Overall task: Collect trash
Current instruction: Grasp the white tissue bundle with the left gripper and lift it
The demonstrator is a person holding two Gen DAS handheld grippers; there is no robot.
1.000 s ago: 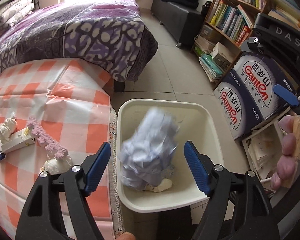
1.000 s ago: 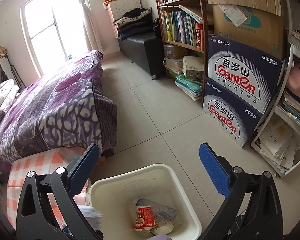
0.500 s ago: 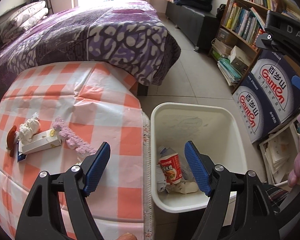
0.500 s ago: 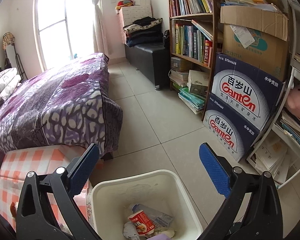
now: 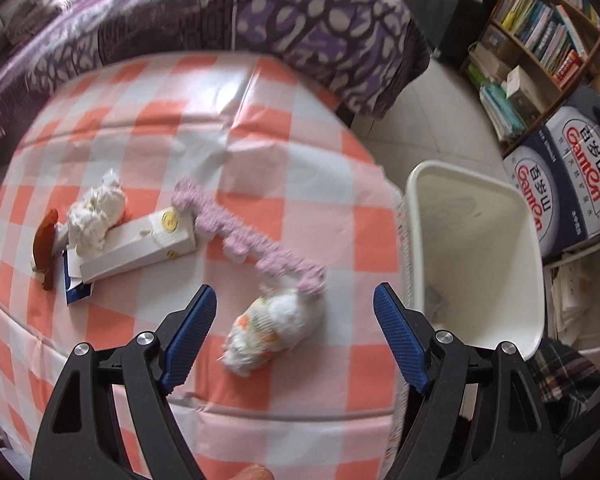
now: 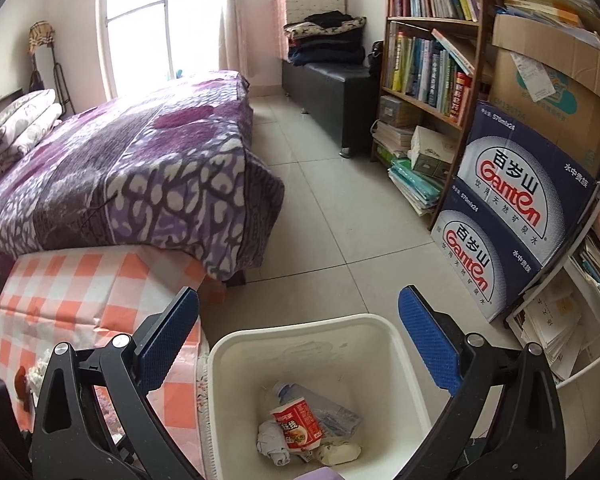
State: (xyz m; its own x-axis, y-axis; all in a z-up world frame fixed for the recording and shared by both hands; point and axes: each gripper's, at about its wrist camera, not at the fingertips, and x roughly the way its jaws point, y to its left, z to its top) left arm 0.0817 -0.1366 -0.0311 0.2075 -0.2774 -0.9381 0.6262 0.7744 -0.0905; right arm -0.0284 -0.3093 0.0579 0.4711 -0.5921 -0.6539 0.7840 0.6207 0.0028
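Note:
My left gripper (image 5: 294,328) is open and empty above the checked table (image 5: 300,160), with a crumpled white and orange wad (image 5: 272,328) lying between its fingers. A fuzzy pink strip (image 5: 244,232), a white carton (image 5: 140,246), a white tissue ball (image 5: 96,216), a brown scrap (image 5: 46,240) and a blue card (image 5: 78,294) lie further left. The white bin (image 5: 472,248) stands right of the table. My right gripper (image 6: 298,344) is open and empty above the bin (image 6: 236,360), which holds a red cup wrapper (image 6: 296,420), a plastic bottle (image 6: 324,408) and tissues (image 6: 272,446).
A bed with a purple blanket (image 6: 120,172) borders the table's far side. Blue Ganten boxes (image 6: 516,216) and a bookshelf (image 6: 428,60) stand right of the bin on the tiled floor (image 6: 332,208). A wire rack with papers (image 6: 556,320) is at far right.
The pale blue wad dropped from my left gripper into the bin. The left gripper then swung left from over the bin to over the table. The right gripper stayed over the bin.

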